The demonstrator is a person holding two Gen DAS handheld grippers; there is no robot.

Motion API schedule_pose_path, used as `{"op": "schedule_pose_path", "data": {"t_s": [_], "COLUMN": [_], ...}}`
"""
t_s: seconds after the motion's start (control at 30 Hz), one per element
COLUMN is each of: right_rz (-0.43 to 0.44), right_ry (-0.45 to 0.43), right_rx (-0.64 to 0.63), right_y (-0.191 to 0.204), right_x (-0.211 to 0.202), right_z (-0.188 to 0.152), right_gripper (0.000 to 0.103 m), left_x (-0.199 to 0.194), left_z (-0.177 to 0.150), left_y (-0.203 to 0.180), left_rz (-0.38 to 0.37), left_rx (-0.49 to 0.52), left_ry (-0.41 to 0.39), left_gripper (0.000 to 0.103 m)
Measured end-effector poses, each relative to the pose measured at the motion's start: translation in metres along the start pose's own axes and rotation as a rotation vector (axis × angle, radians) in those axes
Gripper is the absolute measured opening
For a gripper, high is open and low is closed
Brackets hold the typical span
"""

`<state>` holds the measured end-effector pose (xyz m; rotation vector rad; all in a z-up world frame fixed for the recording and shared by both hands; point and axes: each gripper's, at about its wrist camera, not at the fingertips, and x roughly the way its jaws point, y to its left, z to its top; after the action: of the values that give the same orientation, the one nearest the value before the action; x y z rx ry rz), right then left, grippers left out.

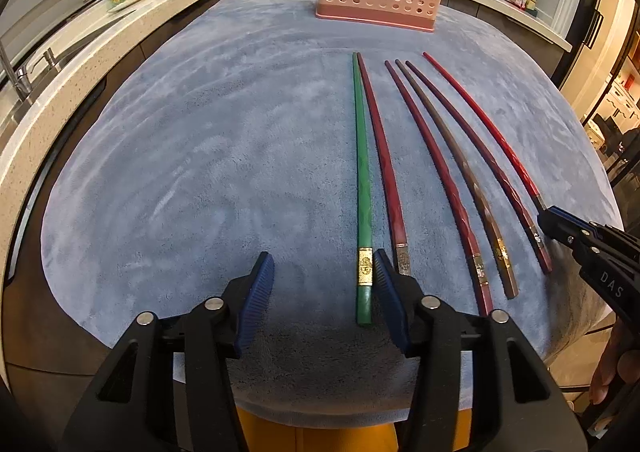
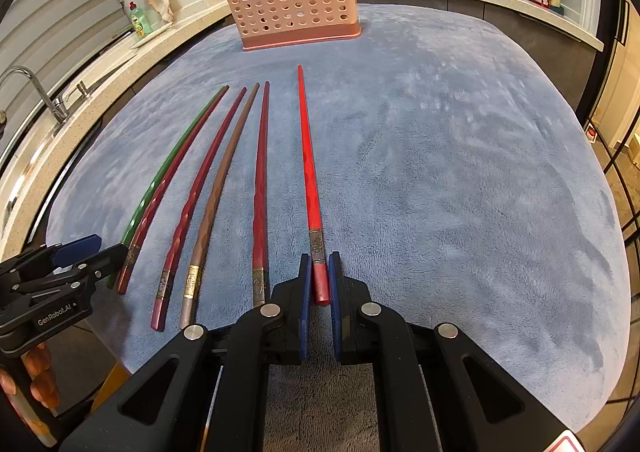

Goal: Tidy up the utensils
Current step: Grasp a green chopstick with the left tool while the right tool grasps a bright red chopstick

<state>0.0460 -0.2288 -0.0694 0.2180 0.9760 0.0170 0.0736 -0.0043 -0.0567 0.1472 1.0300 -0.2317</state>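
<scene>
Now, on the blue-grey cloth [image 1: 200, 156] covering the table, six chopsticks lie in a row near its front edge. Leftmost, the green chopstick [image 1: 362, 188] lies between the parted jaws of the left gripper [image 1: 324, 272], its butt just beside the right pad, no pad pressing it. Four darker sticks follow. Rightmost, the bright red chopstick [image 2: 309, 172] has its butt clamped between the pads of the right gripper [image 2: 320, 272]. Toward the far edge stands the pink perforated holder [image 2: 292, 4].

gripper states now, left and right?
Left gripper: open, green chopstick between its pads, not clamped.
Right gripper: shut on bright red chopstick.
</scene>
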Motion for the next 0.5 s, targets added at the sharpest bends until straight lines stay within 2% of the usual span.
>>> {"op": "schedule_pose_path", "data": {"t_s": [0.07, 0.13, 0.23, 0.5], "right_rz": [0.001, 0.003, 0.005, 0.012], "right_ry": [0.001, 0.002, 0.003, -0.009], "right_rx": [0.001, 0.003, 0.007, 0.014], "right_y": [0.0, 0.0, -0.001, 0.001], "right_x": [0.0, 0.0, -0.001, -0.011], "right_z": [0.0, 0.0, -0.001, -0.001], "right_gripper": [0.008, 0.008, 0.008, 0.007], "left_x": [0.0, -0.002, -0.002, -0.006], "left_z": [0.0, 0.0, 0.001, 0.004], "left_y": [0.0, 0.001, 0.003, 0.007], "left_rz": [0.003, -0.006, -0.023, -0.059], "left_rx": [0.001, -0.001, -0.004, -0.033], "left_ry": [-0.003, -0.005, 0.0, 0.014], "left_gripper": [0.038, 0.024, 0.011, 0.008]}}
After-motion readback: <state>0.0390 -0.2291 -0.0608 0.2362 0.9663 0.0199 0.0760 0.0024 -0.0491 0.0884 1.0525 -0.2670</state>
